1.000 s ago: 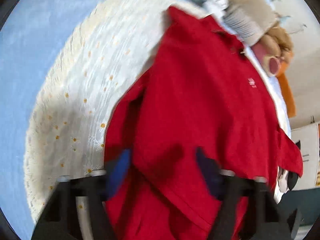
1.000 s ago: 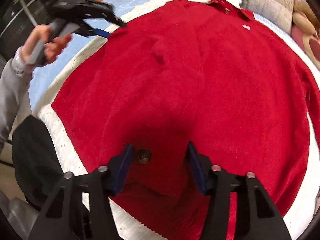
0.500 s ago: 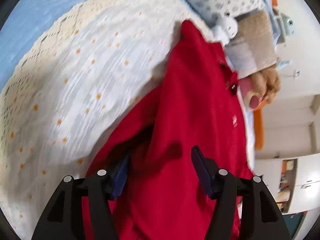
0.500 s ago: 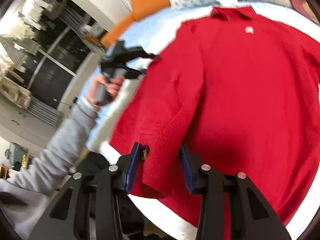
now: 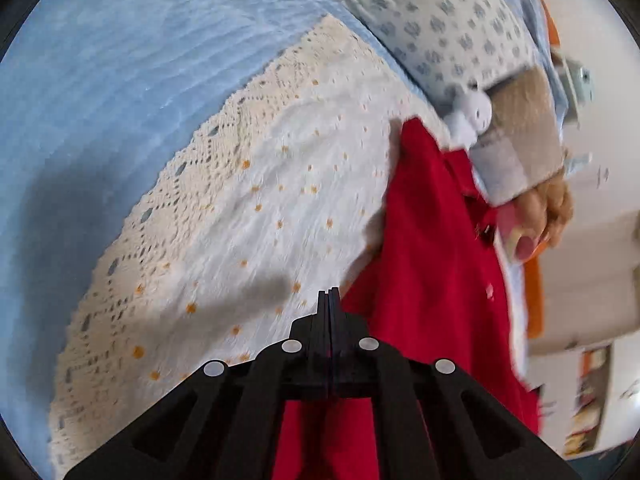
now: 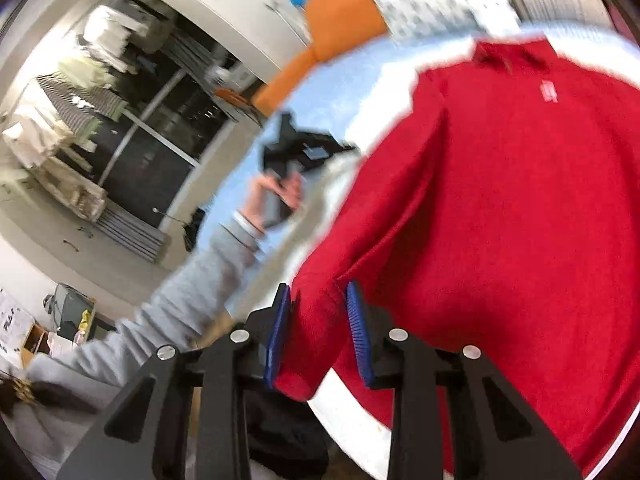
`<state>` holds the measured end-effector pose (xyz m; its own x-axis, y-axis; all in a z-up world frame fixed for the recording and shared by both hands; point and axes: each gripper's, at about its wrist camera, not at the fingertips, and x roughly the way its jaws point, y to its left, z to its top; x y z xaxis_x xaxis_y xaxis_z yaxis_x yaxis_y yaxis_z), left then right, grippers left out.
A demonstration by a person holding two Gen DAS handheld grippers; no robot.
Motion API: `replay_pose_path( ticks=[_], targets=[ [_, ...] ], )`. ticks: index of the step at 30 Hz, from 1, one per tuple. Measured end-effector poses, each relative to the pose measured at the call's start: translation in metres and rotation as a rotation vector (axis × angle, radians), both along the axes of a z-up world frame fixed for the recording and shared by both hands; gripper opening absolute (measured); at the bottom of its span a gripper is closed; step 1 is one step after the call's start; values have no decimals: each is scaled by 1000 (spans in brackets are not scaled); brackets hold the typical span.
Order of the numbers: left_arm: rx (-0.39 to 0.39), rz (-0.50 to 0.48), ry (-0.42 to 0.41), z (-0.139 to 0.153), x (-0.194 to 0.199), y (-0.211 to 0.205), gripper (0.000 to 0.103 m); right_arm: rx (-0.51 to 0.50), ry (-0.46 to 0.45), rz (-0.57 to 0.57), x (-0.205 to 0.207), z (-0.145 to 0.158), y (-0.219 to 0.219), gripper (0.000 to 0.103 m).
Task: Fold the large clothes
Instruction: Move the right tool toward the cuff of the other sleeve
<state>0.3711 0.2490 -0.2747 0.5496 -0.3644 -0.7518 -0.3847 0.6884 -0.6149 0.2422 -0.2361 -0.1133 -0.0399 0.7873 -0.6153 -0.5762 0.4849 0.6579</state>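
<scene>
Squeezing the left tongs fully together, apparently on the side edge of the red sweater, after just closing them; clamping the right tongs on a bunched fold near the bottom corner, those jaws also just closing, with cloth filling the gap between the blue pads. Lying spread over the white lace cover on the bed, collar toward the pillows at the head edge, bottom hem reaching the near edge and drooping a little past it. Judging it soft, limp and fairly light but bulky: sagging wherever unsupported, dragging on the lace, stretching if pulled from one spot. Best taking hold at two well-separated places along one side, near shoulder and hem, pinching a doubled fold rather than a single layer so nothing slips. Not seeing the left pinch itself, with the black fingers covering it; losing the far sleeve beyond the frame; blurring over the collar, the chest label and the hand in a grey cuff in the right view.
</scene>
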Motion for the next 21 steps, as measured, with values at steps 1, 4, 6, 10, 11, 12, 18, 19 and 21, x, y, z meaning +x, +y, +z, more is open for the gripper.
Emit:
replay_pose_path(
  ticks=[1, 4, 6, 10, 11, 12, 18, 19, 21],
  targets=[
    [6, -20, 6, 0, -3, -2, 6, -17, 32, -3, -1, -15, -3, 23],
    [37, -73, 7, 8, -6, -19, 6, -152, 22, -56, -2, -54, -11, 23],
    [69, -131, -8, 22, -1, -45, 6, -261, -79, -92, -4, -63, -16, 24],
    [123, -284, -74, 61, 3, -122, 59, -227, -166, -201, -7, -40, -59, 53],
    [139, -310, -91, 71, 3, -140, 69, -223, -197, -248, -7, -33, -74, 73],
    [152, -338, -111, 80, 4, -159, 76, -213, -251, -326, -7, -20, -98, 76],
    [171, -571, -132, 129, 45, -309, 87, -241, -401, -731, 1, 37, -261, 79],
    [179, -599, -125, 133, 56, -332, 88, -254, -433, -821, 3, 47, -294, 84],
    [230, -642, -107, 139, 84, -384, 90, -294, -479, -966, 9, 61, -345, 91]
  ],
)
